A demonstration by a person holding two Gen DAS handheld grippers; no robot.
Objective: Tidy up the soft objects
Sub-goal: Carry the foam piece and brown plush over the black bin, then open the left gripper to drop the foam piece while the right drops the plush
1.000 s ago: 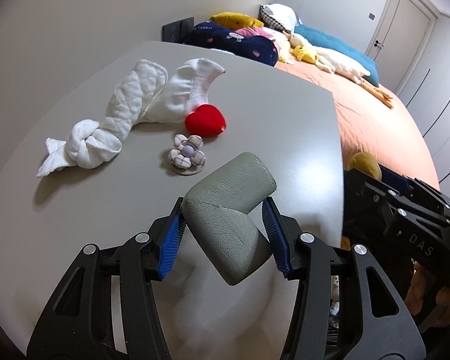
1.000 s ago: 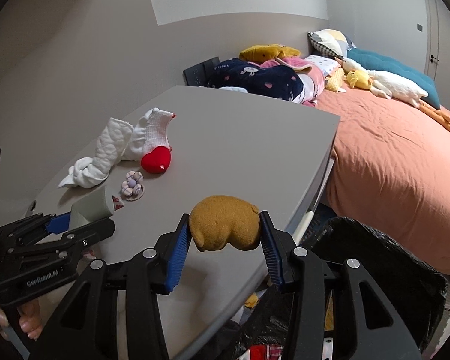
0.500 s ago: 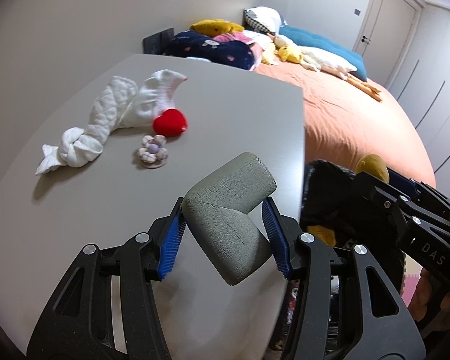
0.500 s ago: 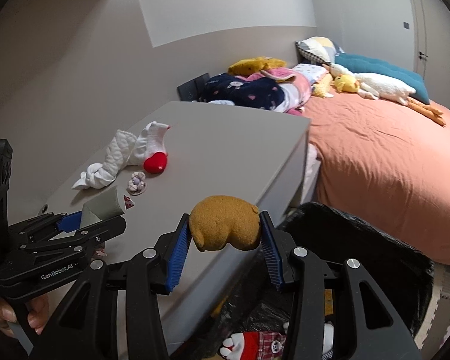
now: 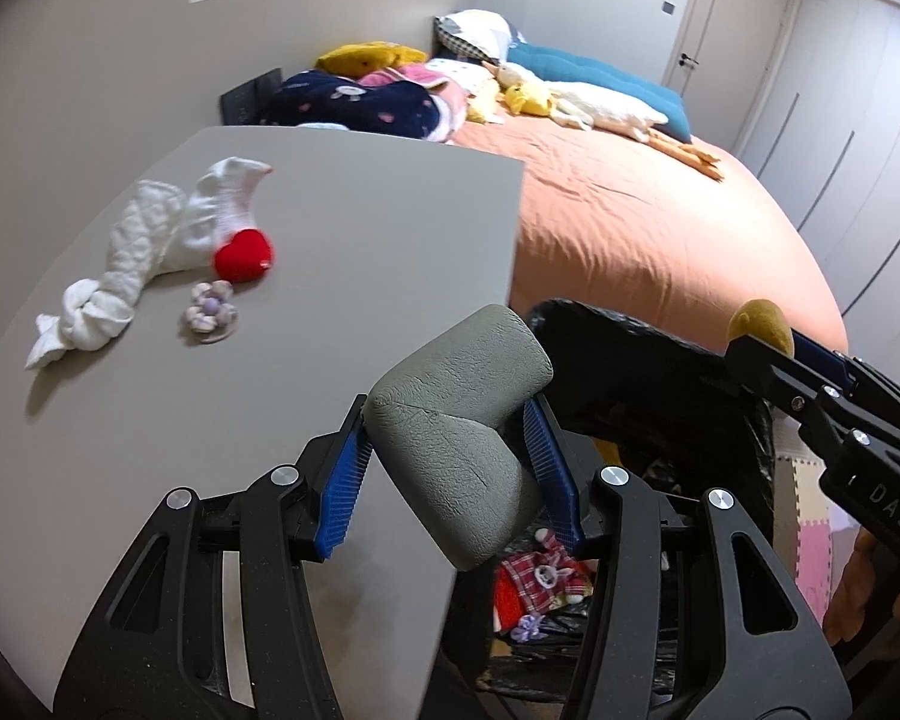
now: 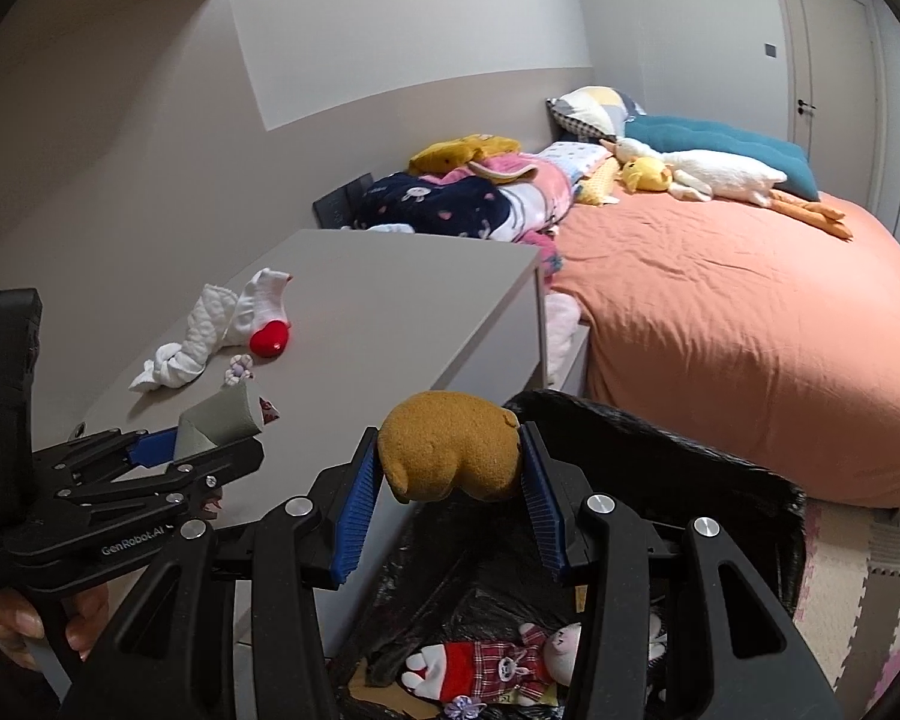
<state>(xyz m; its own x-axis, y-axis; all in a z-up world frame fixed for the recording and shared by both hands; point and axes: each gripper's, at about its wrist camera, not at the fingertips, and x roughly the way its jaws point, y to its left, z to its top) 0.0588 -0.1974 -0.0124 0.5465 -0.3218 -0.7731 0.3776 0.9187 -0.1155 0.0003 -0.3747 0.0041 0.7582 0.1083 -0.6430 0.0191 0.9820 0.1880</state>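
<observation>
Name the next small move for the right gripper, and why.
Probably carry it a little further over the black bag, then open. The right gripper is clamped on the brown plush just above the bag's near rim, and a plaid doll already lies inside, so the bag looks like the drop spot.

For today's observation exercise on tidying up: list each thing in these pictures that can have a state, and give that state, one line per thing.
left gripper: shut on the grey foam corner piece.
right gripper: shut on the brown plush toy, above the bag.
black bag: mouth open, a plaid-dressed doll lying inside.
white cloth: knotted, on the table.
red heart: lying against the cloth.
door: closed.
</observation>
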